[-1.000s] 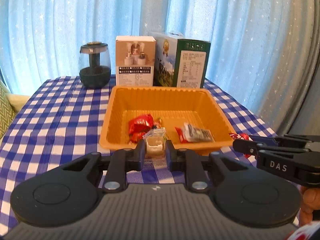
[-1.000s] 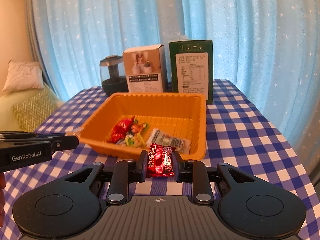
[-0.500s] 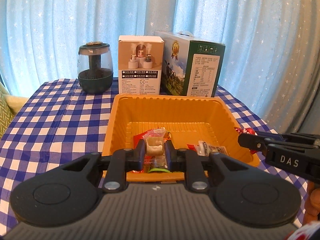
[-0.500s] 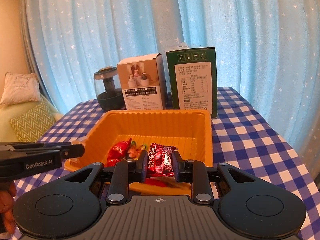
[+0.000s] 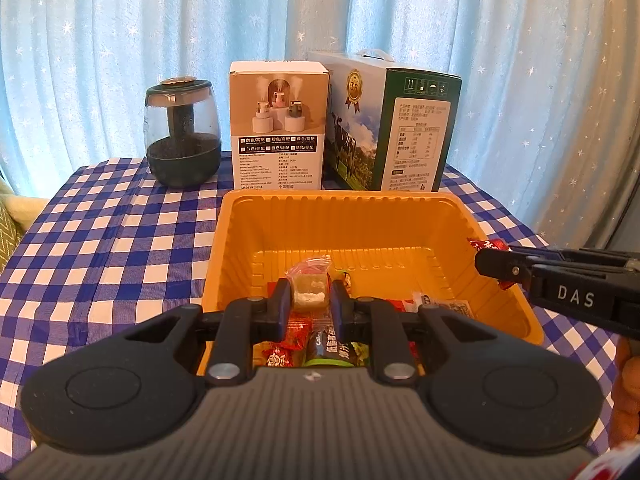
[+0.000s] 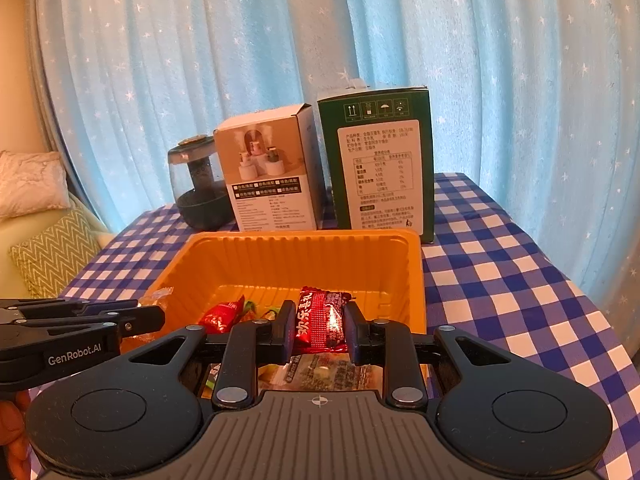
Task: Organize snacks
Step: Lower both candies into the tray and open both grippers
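An orange tray (image 5: 340, 220) (image 6: 304, 256) sits on the blue checked table with several wrapped snacks in it. My left gripper (image 5: 308, 300) is shut on a clear-wrapped pale snack (image 5: 309, 290) and holds it above the tray's near part. My right gripper (image 6: 318, 324) is shut on a red snack packet (image 6: 320, 320), also held over the tray. The right gripper shows in the left wrist view (image 5: 486, 258) at the tray's right rim. The left gripper shows in the right wrist view (image 6: 158, 314) at the tray's left rim.
Behind the tray stand a dark glass humidifier (image 5: 182, 140), a white product box (image 5: 278, 128) and a green milk carton box (image 5: 392, 124). Blue star curtains hang behind. Cushions (image 6: 52, 248) lie off the table's left side.
Both grippers have moved forward with their snacks, from in front of the tray's near rim to above the tray. Both stay shut.
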A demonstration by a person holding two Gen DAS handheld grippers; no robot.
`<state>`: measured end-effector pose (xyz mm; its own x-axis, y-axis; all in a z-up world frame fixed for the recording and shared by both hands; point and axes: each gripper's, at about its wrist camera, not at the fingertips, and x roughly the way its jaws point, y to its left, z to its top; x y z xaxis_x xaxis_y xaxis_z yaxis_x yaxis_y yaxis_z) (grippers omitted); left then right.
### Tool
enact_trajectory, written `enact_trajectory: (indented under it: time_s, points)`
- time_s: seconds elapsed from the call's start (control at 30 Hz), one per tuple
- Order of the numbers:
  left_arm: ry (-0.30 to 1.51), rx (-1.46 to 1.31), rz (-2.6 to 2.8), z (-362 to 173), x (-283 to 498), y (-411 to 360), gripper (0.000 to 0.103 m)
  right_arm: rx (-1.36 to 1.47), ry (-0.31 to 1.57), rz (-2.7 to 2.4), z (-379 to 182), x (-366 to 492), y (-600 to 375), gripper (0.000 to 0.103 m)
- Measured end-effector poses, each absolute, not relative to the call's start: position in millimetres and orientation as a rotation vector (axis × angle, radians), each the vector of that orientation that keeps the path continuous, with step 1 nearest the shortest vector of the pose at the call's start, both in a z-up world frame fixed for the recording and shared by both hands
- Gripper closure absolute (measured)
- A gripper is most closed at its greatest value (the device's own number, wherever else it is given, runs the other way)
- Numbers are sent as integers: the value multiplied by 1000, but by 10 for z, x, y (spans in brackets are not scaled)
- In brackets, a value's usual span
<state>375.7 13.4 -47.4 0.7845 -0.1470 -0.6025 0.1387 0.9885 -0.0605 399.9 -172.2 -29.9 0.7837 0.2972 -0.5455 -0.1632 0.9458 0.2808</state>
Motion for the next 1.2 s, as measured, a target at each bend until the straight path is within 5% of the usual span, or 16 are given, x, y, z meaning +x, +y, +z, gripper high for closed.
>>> enact_trajectory:
  time_s: [0.47, 0.53, 0.6, 1.03, 1.2]
  points:
    - [672, -23, -157, -562, 3975, 173, 84, 258, 651, 267, -383, 4252, -1712, 77]
    - [678, -17, -158, -581, 3998, 171, 78, 262, 656, 268, -404, 4270, -1723, 77]
    - [673, -11, -140, -592, 3995, 191, 60, 267, 662, 268, -423, 4276, -1735, 77]
    - [647, -37, -70, -525, 3952, 391, 57, 345, 668, 342, -418, 4338, -1712, 77]
    - [644, -44, -57, -536, 3936, 407, 47, 412, 646, 402, -406, 4408, -1707, 74]
